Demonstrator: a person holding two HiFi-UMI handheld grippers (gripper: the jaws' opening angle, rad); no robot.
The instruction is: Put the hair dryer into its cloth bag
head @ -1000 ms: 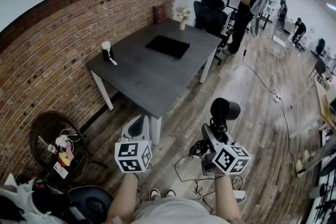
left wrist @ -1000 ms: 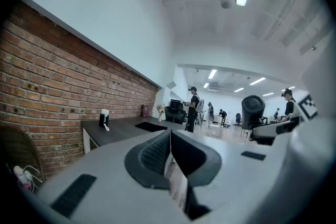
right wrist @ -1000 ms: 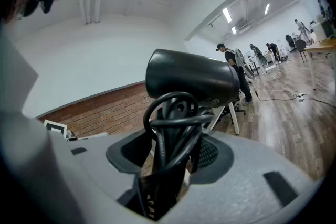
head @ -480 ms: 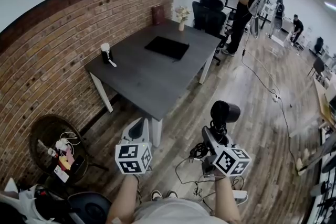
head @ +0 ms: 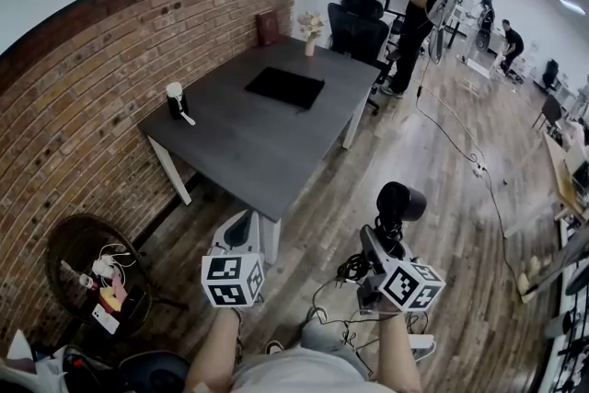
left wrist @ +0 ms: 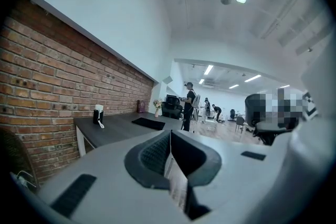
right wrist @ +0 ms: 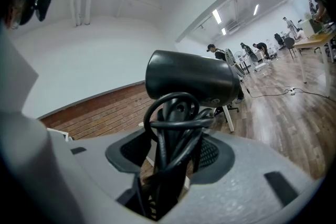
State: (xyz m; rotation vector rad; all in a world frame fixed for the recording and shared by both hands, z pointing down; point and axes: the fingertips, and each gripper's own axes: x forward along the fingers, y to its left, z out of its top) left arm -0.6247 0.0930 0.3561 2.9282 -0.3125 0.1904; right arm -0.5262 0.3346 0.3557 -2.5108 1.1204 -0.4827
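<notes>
The grey table (head: 258, 143) has slid slightly left in the head view. The right gripper (head: 379, 235) clamps one glossy black hair dryer (right wrist: 191, 78) by its cord-wrapped handle, the rounded barrel above the jaws. The left gripper (left wrist: 170, 139) is closed tight and empty, and one flat black cloth bag (head: 285, 87) lies on that table.

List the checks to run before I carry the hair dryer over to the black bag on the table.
1. Right gripper clamped on the hair dryer handle: ok.
2. Cord gathered: cannot tell; loops sit between the jaws, and one hangs beside the gripper.
3. Left gripper free: ok; shut and empty.
4. Cloth bag located: ok; it lies flat on the table.
5. Bag mouth open: cannot tell.
6. Bag close to the grippers: not ok; it lies far across the table.
</notes>
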